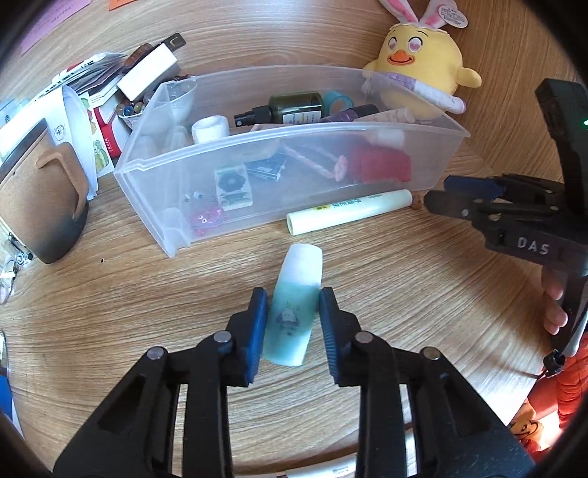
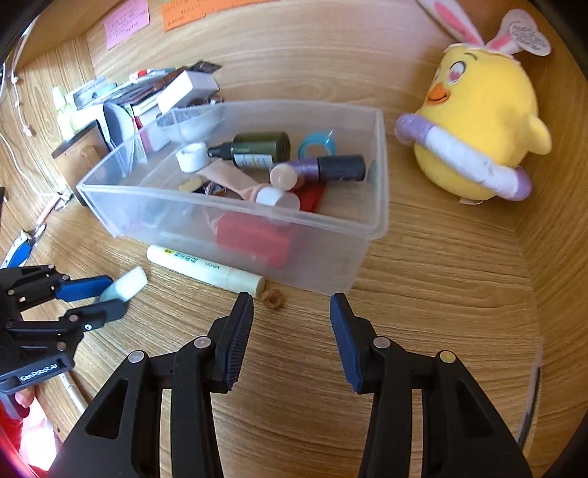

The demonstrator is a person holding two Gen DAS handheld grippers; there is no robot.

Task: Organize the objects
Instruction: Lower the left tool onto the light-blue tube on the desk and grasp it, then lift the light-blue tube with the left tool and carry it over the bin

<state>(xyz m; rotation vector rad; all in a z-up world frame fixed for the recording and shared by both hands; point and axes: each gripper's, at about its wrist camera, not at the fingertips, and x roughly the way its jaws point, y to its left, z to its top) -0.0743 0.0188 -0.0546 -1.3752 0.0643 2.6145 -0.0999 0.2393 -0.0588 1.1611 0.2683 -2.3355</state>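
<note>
A small blue-green bottle with a white cap (image 1: 294, 312) lies on the wooden desk between the fingers of my left gripper (image 1: 293, 323). The jaws stand around it with narrow gaps on both sides. It also shows in the right wrist view (image 2: 123, 286). A clear plastic bin (image 1: 279, 154) holds bottles, tape rolls, tubes and red items; in the right wrist view the bin (image 2: 375, 220) stands just beyond my right gripper (image 2: 292, 331), which is open and empty. A pale yellow tube (image 1: 349, 215) lies along the bin's front wall.
A yellow chick plush (image 2: 477, 136) sits to the right of the bin. A stack of books, cards and a brown mug (image 1: 44, 195) stands to the left. A small brown ring (image 2: 272, 298) lies by the tube's end. Sticky notes (image 2: 128, 22) hang on the back wall.
</note>
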